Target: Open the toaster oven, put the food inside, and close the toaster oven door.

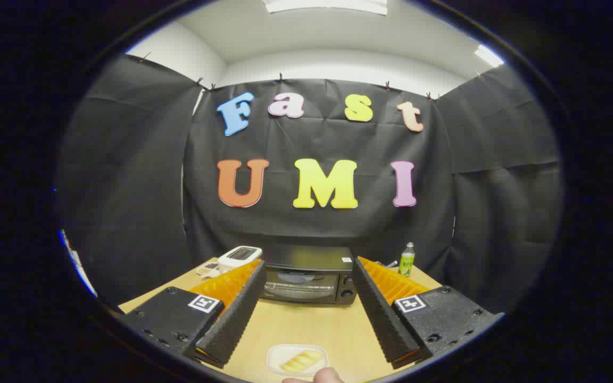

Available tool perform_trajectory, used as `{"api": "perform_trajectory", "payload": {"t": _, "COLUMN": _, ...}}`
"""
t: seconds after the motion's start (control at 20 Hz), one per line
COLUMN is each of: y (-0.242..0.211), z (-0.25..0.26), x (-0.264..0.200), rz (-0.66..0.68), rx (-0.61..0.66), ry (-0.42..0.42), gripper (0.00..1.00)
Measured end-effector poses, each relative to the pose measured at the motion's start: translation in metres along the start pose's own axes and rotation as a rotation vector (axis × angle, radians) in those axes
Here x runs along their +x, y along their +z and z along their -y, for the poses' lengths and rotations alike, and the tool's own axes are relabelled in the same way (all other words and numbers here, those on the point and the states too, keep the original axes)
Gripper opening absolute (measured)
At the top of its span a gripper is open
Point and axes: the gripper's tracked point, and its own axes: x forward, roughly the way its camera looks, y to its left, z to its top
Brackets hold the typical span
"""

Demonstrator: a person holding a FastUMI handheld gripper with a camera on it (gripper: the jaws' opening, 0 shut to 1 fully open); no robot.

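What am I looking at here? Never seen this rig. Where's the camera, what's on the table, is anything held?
No robot arm: a person carries a handheld two-finger tool, and a fisheye camera on it looks forward along the fingers. They are spread apart, holding nothing. On the wooden table, beyond the fingers, a black toaster oven stands with its door shut. Between the fingers, near the camera, is a small white plate of yellowish food, with a person's fingertip beside it. A white device and green bottle flank the oven.
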Motion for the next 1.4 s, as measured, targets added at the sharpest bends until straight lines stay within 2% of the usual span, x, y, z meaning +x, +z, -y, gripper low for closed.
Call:
{"api": "perform_trajectory", "payload": {"t": 0.4, "y": 0.0, "z": 0.012, "x": 0.005, "rz": 0.032, "rx": -0.002, "ry": -0.029, "gripper": 1.0}}
{"api": "perform_trajectory", "payload": {"t": 0.85, "y": -0.014, "z": 0.002, "x": 0.028, "rz": -0.005, "rx": -0.003, "ry": 0.019, "gripper": 1.0}}
{"api": "perform_trajectory", "payload": {"t": 1.4, "y": -0.025, "z": 0.017, "x": 0.058, "rz": -0.039, "rx": -0.035, "ry": -0.036, "gripper": 1.0}}
